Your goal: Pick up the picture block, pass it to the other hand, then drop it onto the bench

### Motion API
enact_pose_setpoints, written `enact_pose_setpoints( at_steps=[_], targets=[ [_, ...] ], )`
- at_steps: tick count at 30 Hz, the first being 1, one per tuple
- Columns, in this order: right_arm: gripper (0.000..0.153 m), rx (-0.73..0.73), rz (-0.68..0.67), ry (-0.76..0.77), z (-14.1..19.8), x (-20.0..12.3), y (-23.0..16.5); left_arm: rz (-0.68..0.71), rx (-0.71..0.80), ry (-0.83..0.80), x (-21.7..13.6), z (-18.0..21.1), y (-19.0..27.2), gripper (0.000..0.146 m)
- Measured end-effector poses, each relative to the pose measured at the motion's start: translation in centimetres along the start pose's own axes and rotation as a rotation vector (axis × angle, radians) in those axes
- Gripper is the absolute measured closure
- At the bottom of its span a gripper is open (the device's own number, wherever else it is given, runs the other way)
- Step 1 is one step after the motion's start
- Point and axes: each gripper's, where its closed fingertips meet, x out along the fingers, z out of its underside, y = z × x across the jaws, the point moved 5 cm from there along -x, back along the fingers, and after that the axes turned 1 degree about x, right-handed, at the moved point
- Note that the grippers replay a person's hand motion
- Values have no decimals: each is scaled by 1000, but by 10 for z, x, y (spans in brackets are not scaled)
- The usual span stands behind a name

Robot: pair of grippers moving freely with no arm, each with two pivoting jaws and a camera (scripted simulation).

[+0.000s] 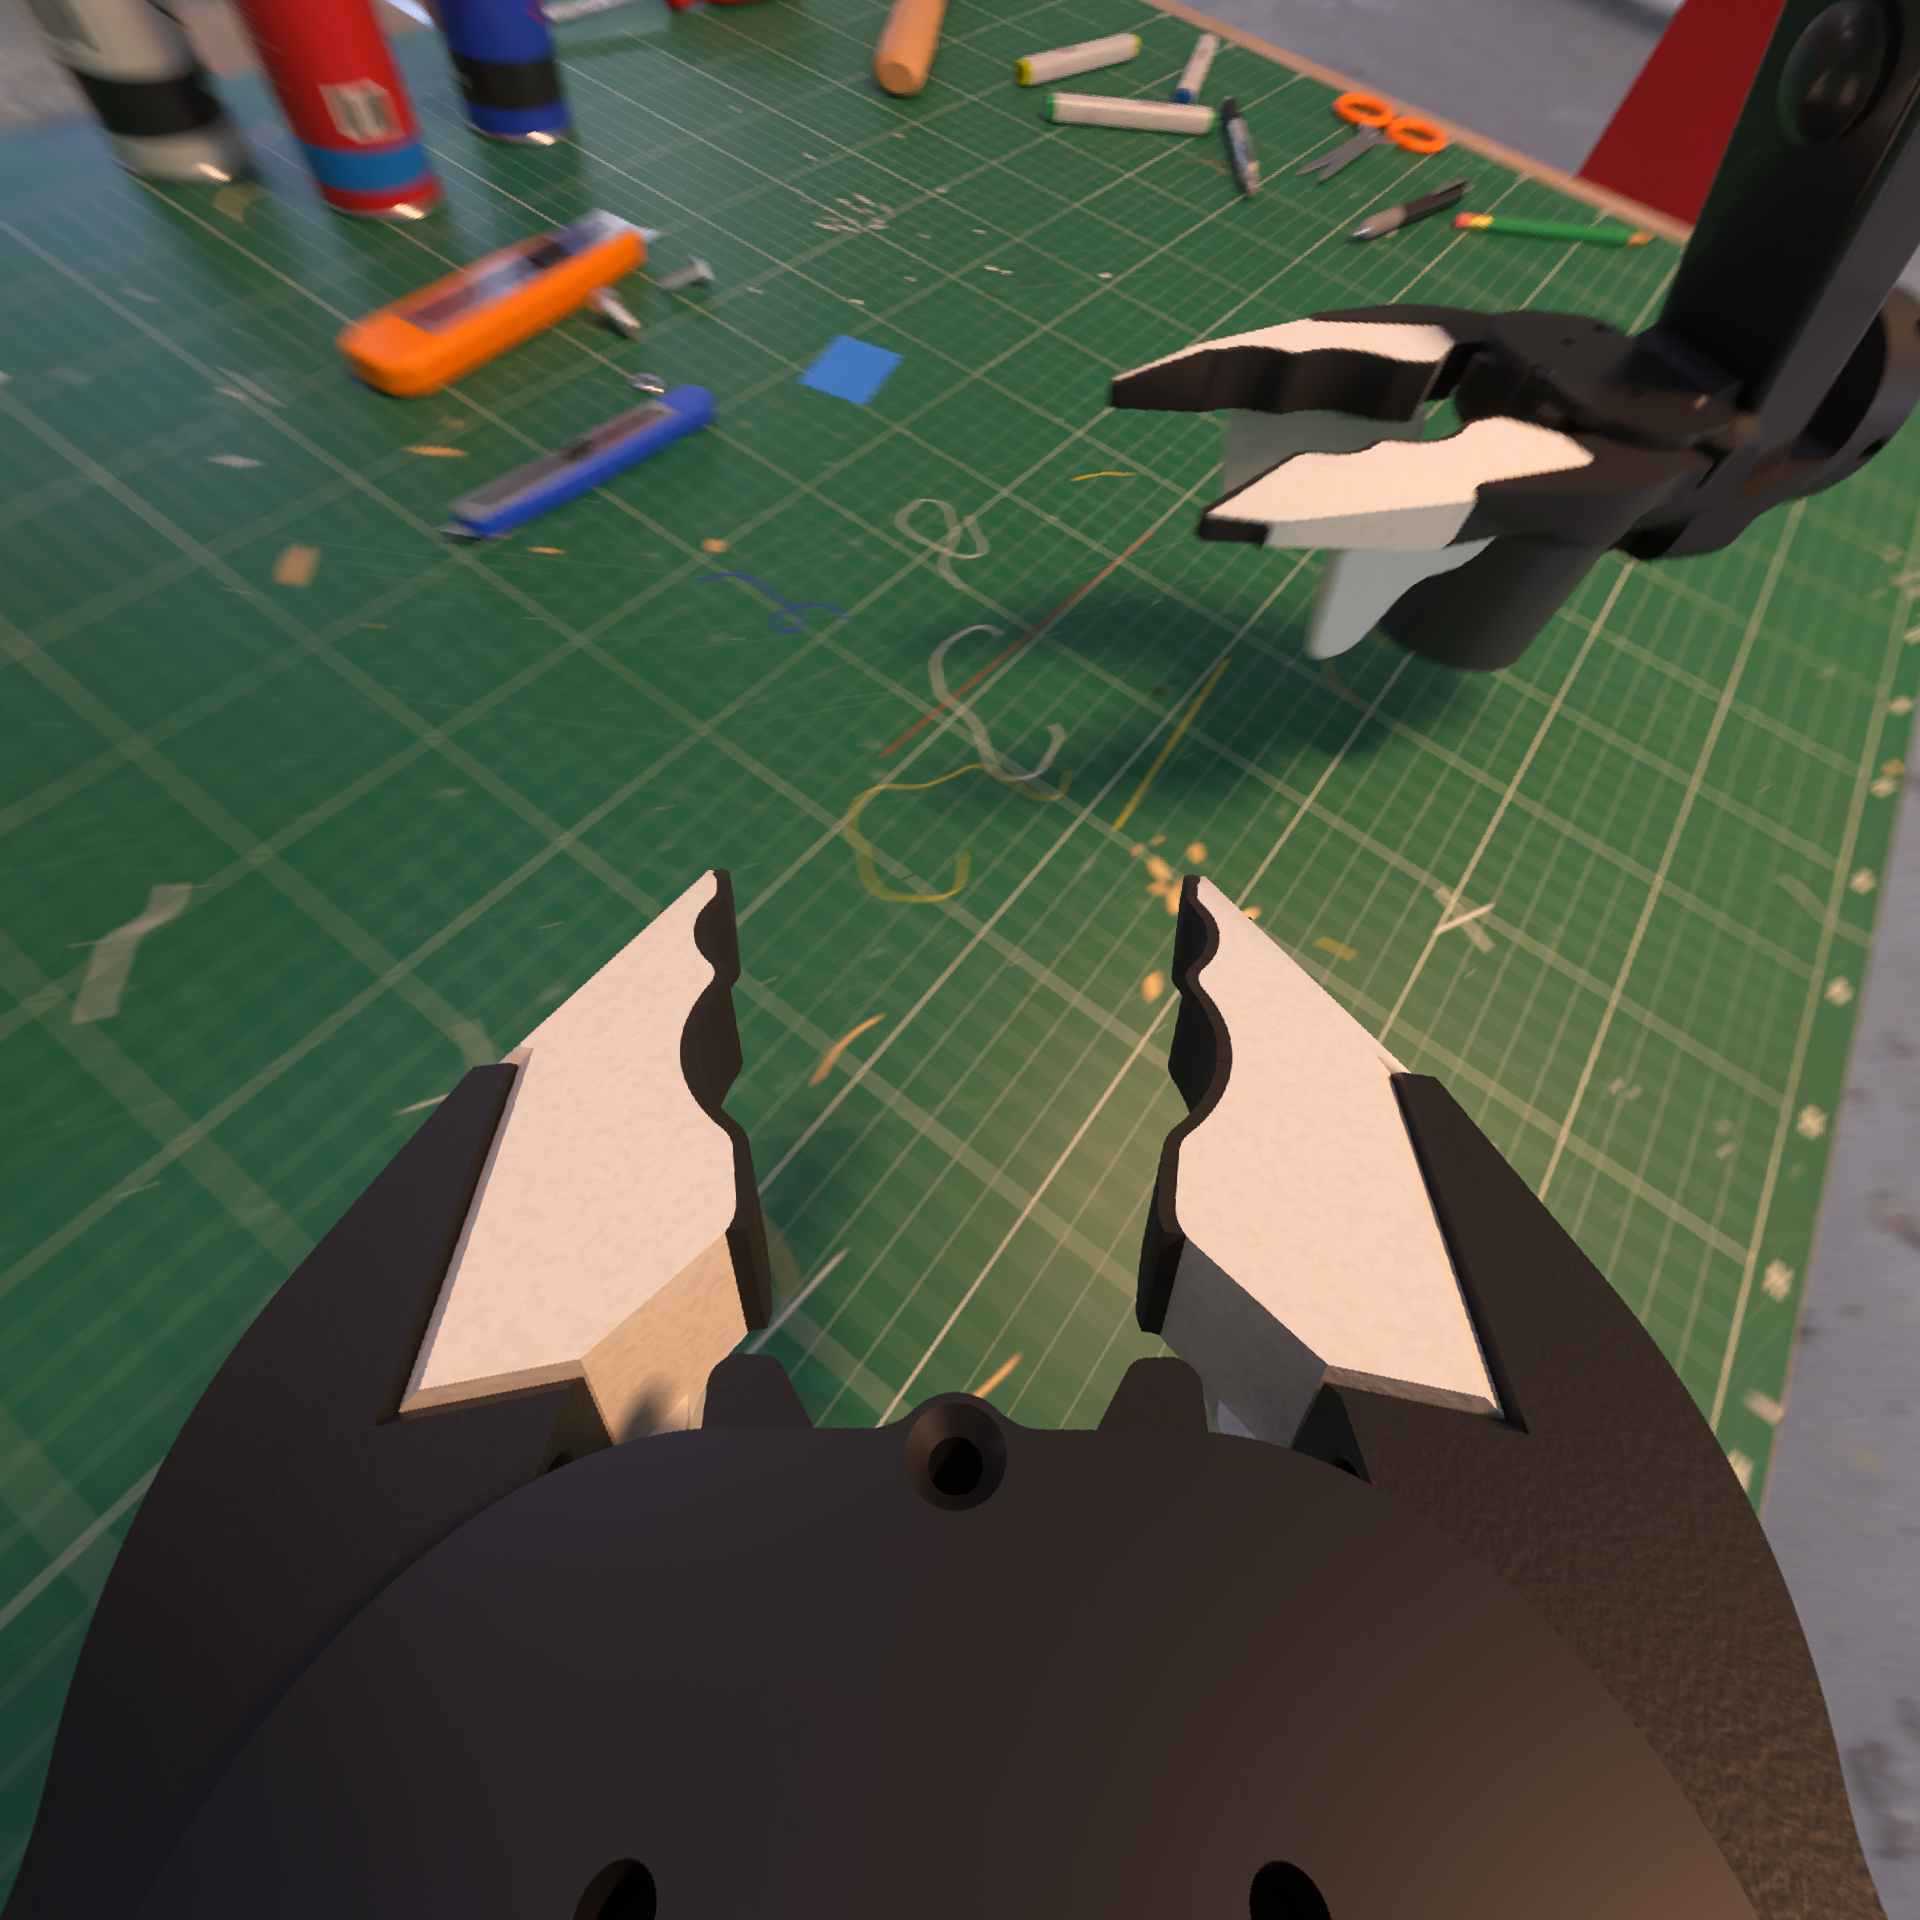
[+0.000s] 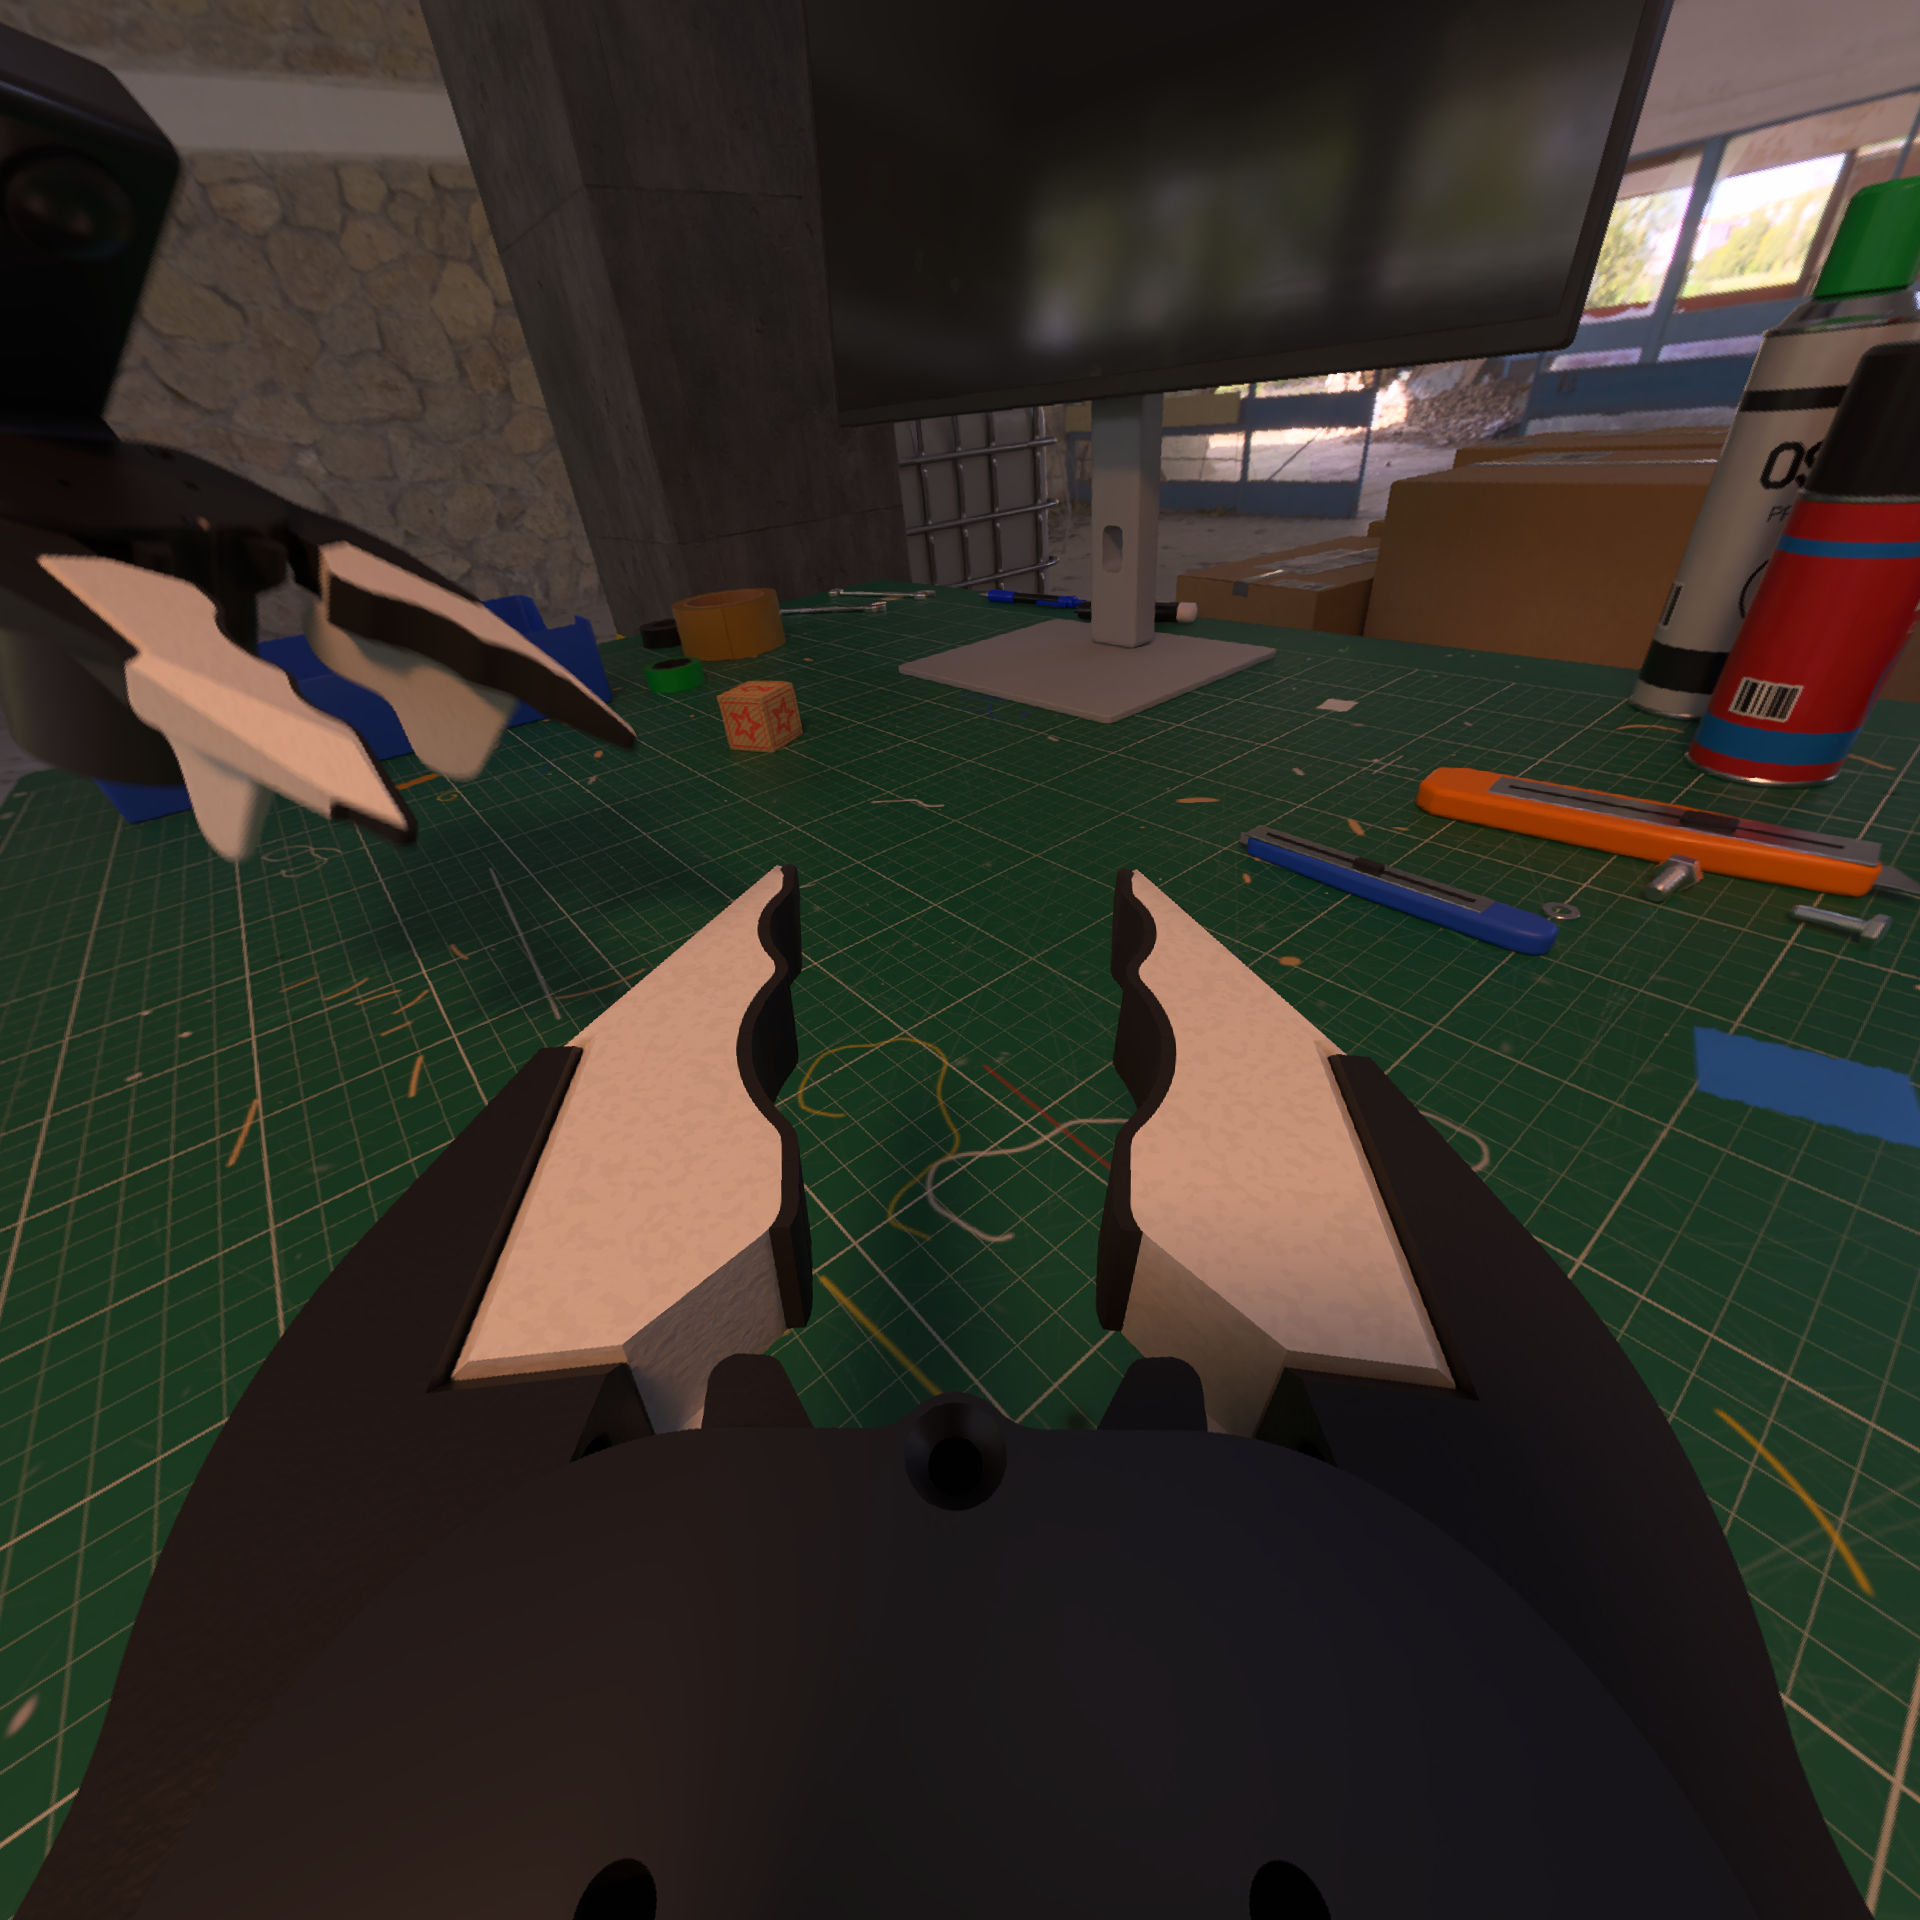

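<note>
The picture block (image 2: 760, 715), a small wooden cube with red stars, sits on the green cutting mat (image 2: 935, 790) in the right wrist view, well ahead of my right gripper (image 2: 958, 878) and a little to its left. My right gripper is open and empty above the mat. My left gripper (image 2: 514, 779) shows at the left of that view, open and empty, hovering left of the block. In the left wrist view my left gripper (image 1: 954, 883) is open over bare mat, and the right gripper (image 1: 1158, 457) hovers open at the upper right. The block is out of the left wrist view.
A monitor on a grey stand (image 2: 1081, 665) stands behind the block. Tape rolls (image 2: 727, 621) and a blue bin (image 2: 540, 644) lie at the far left. An orange knife (image 2: 1652, 826), a blue knife (image 2: 1392, 888), bolts (image 2: 1673, 875) and spray cans (image 2: 1808, 644) are at the right.
</note>
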Motion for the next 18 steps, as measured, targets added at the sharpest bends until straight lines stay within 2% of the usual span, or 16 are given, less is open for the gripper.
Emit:
enact_pose_setpoints(
  at_steps=[4,8,12,15,18],
  targets=[
    [93,-2,-12,16,0,-1,-1,-155,92,-108,-74,-4,-58,72],
    [93,7,-34,-6,2,2,-2,-245,195,-349,-123,-11,-138,65],
    [93,-13,-52,-21,4,5,-5,-283,319,-596,-119,2,-222,67],
    [93,-24,-75,-42,6,7,-8,-256,295,-744,-104,22,-273,68],
    [94,-39,-88,-58,8,9,-11,-235,298,-815,-92,35,-305,64]
  ],
)
